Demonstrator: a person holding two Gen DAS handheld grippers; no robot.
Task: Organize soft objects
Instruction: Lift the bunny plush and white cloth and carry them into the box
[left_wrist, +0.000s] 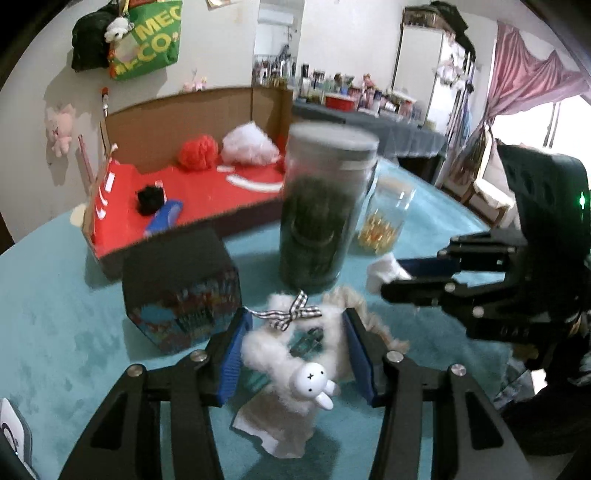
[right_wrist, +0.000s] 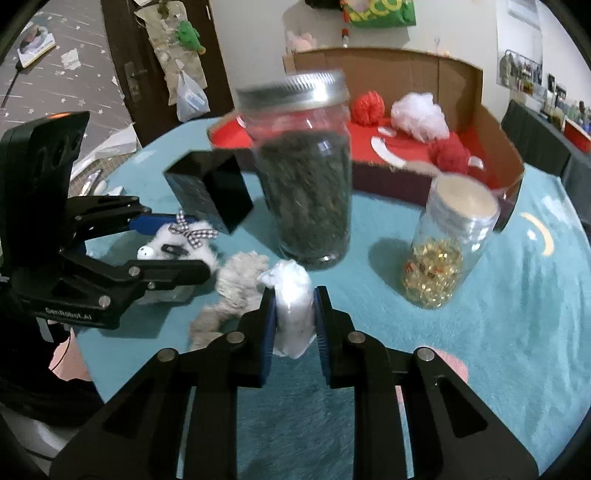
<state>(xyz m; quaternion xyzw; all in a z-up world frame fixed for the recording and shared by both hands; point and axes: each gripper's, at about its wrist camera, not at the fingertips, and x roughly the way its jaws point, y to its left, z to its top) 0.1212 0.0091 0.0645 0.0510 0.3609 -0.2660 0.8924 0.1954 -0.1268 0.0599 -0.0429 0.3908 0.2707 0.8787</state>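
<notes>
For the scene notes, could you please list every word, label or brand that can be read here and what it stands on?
"GenRobot.AI": white lettering on the body of the left hand-held gripper, right wrist view.
"MEC" over "CO": part of the white print on the green bag hanging on the wall; the rest is cut off.
Colourful box: print too blurred to read.
White markings on the red box: shapes only, not legible.

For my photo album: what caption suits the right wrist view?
Right gripper pinching a white soft bundle beside a jar of dried greens.
</notes>
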